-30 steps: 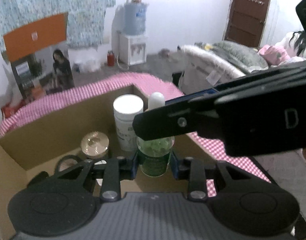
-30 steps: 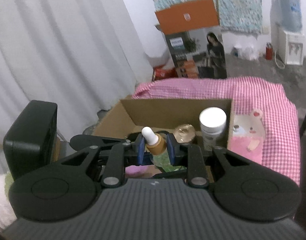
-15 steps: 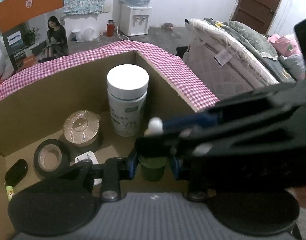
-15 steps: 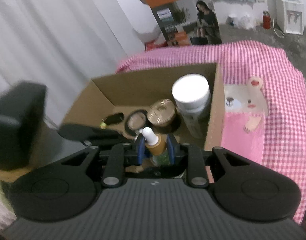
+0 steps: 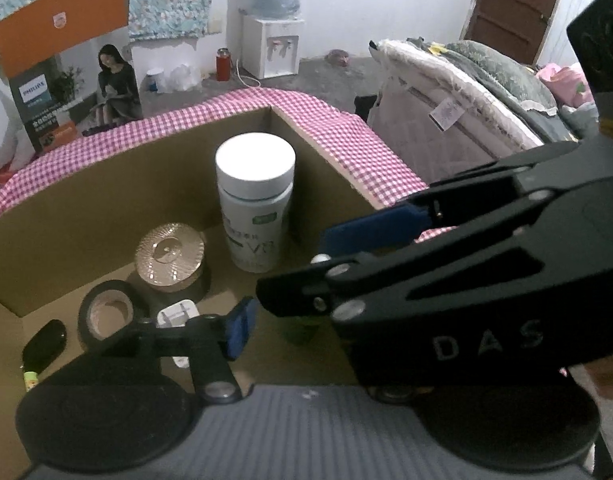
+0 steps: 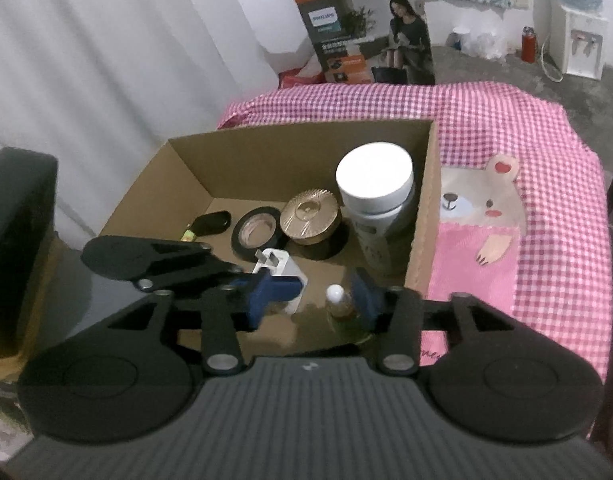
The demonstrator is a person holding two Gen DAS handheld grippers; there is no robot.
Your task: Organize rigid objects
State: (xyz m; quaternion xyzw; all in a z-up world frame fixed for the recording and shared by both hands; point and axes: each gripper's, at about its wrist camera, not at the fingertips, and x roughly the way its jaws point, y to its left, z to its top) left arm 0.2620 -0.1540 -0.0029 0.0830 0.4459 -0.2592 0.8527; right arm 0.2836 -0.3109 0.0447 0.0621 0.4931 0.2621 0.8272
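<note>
Dropper bottle (image 6: 338, 300): stands upright on the floor of the cardboard box (image 6: 422, 216), close to the near edge and toward the right wall, with a small green bottle (image 5: 302, 330) right against it; looks small and light, rigid glass or hard plastic, smooth enough to slip and probably breakable; best taken across the amber body below the white teat, never by the teat itself, which would likely give. Right gripper (image 6: 316, 300): jaws parted, just been opening, dropper bottle between them, clear of the left pad and just beside the right one, no longer squeezed. Left gripper (image 5: 290, 322): jaws also parted and just been opening, green bottle between them and clear of the one pad in view, far pad hidden behind the other tool. Compared with a second ago: then clamped tight on one bottle each, higher over the box; now lowered inside and let go. Elsewhere in the box: white jar (image 6: 374, 188) in the far right corner, gold-lidded tin (image 6: 310, 216), tape roll (image 6: 258, 232), white plug (image 6: 278, 264).
</note>
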